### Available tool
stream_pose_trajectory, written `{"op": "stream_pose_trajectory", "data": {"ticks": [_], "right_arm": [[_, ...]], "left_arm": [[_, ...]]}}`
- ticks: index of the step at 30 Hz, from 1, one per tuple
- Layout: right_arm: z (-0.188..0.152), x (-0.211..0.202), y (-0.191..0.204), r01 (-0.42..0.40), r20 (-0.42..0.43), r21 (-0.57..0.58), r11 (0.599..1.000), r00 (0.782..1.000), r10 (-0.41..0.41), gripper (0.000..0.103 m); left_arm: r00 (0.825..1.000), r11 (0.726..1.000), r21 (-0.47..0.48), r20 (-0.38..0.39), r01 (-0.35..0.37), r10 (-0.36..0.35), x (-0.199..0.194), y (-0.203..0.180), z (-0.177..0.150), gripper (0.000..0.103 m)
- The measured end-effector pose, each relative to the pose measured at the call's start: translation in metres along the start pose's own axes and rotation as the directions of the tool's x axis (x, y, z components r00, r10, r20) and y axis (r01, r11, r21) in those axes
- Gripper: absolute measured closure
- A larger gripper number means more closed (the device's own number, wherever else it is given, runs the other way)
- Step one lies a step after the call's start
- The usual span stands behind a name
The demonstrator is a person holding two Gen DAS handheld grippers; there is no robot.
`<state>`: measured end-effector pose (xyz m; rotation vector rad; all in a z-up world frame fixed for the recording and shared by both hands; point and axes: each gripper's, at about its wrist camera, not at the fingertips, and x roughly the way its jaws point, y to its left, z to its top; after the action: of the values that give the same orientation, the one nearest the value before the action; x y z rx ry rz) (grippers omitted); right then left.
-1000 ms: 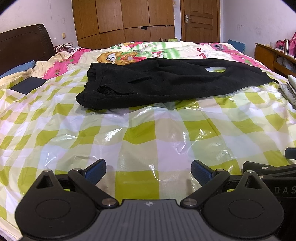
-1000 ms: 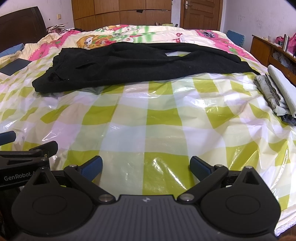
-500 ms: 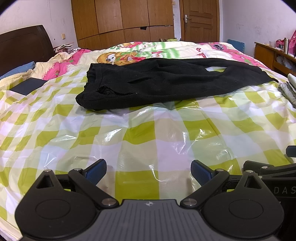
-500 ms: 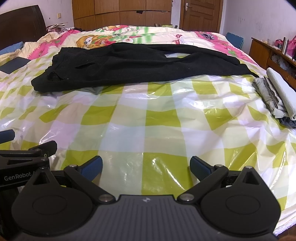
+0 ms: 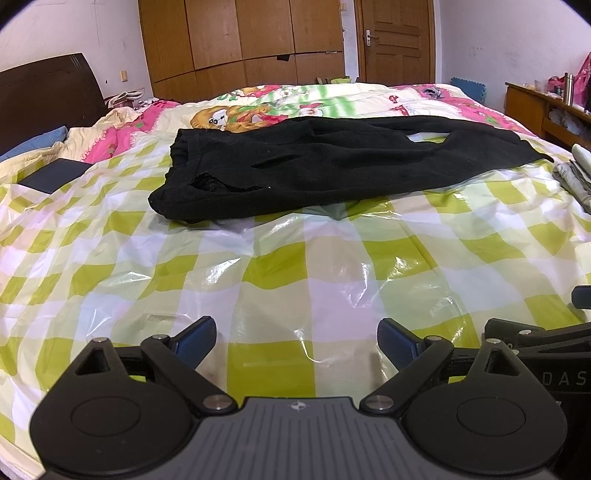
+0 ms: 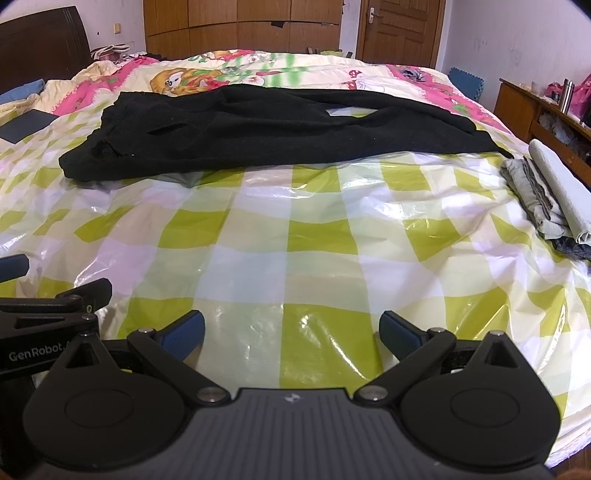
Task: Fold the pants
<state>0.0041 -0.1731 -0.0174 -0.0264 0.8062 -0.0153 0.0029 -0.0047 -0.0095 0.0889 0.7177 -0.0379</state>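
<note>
The room is bright with soft, even light, and both views are sharp in the middle. The shiny checked plastic sheet [image 5: 295, 258] over the bed gives white glare in many wrinkles, strongest near the lower middle of each view. The black pants [image 6: 258, 136] are so dark that their folds hardly show; a thin soft shadow lies under their near edge. The fisheye lens bends straight lines: the wardrobe [image 5: 240, 37] and the door [image 6: 399, 33] curve, and the corners of the pictures go black. The near claw parts are dark with little detail.
</note>
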Motion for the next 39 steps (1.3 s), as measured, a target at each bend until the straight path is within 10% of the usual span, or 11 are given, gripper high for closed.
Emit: {"op": "stream_pose_trajectory", "data": {"ticks": [39], "right_arm": [[0.092, 0.067, 0.06, -0.066, -0.001, -0.126, 0.99, 0.998, 0.066, 0.003]], "left_arm": [[0.992, 0.991, -0.078, 0.055, -0.108, 0.112, 0.062, 0.058, 0.055, 0.0]]}}
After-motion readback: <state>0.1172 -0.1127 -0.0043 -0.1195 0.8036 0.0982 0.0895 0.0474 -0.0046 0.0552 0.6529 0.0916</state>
